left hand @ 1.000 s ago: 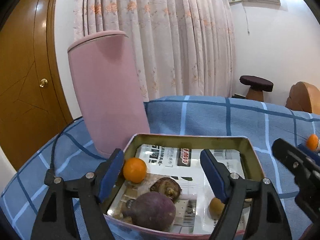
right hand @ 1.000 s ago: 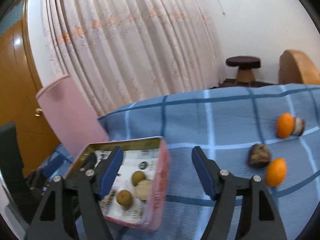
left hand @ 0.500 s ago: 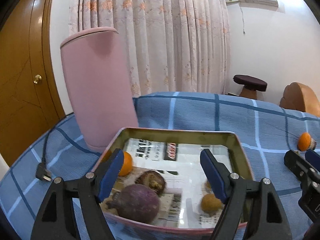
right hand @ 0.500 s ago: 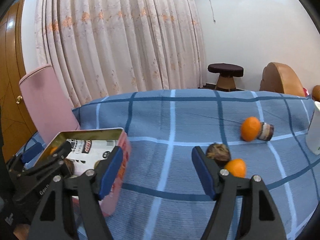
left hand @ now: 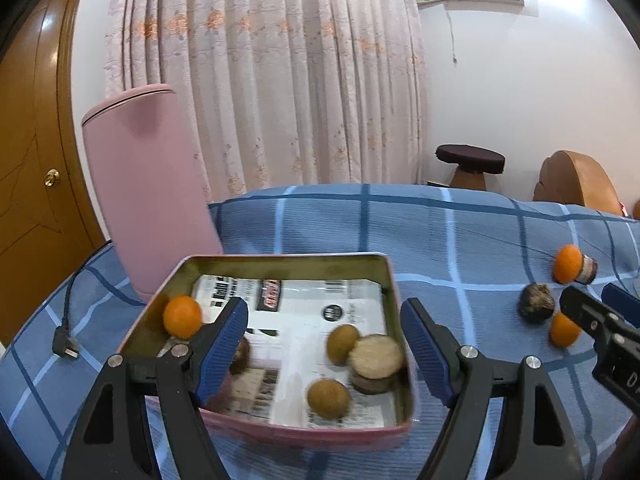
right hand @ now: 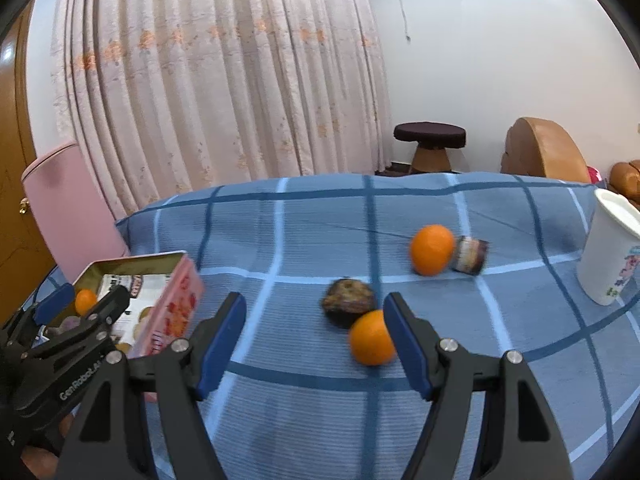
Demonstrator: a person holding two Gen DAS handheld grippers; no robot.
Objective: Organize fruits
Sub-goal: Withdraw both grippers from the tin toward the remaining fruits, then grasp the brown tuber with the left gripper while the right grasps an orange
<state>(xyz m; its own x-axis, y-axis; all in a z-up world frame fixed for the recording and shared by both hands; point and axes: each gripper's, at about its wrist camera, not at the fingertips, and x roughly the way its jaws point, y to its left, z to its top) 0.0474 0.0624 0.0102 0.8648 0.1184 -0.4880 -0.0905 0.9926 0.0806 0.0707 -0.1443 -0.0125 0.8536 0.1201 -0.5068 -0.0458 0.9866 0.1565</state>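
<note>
A pink tin (left hand: 280, 260) lined with printed paper holds an orange (left hand: 182, 316), two brown kiwi-like fruits (left hand: 342, 342), a cut root slice (left hand: 376, 362) and a dark item half hidden behind my left finger. My left gripper (left hand: 324, 308) hovers open over the tin with nothing between its fingers. On the blue checked cloth to the right lie a dark brown fruit (right hand: 349, 306), a near orange (right hand: 372, 344) and a far orange (right hand: 431, 249) beside a small dark jar-like piece (right hand: 470, 260). My right gripper (right hand: 315, 304) is open, its right finger next to the near orange.
A tall pink container (left hand: 148, 184) stands behind the tin's left corner. A black cable with a plug (left hand: 64, 346) lies at the left edge. A white cup (right hand: 608, 256) stands at the right. Beyond the cloth are a curtain, a stool (right hand: 430, 140) and a wooden door.
Both grippers have swung to the right. In the right view the tin has slid left and the loose fruits have come close to the fingers. Both stay open.
</note>
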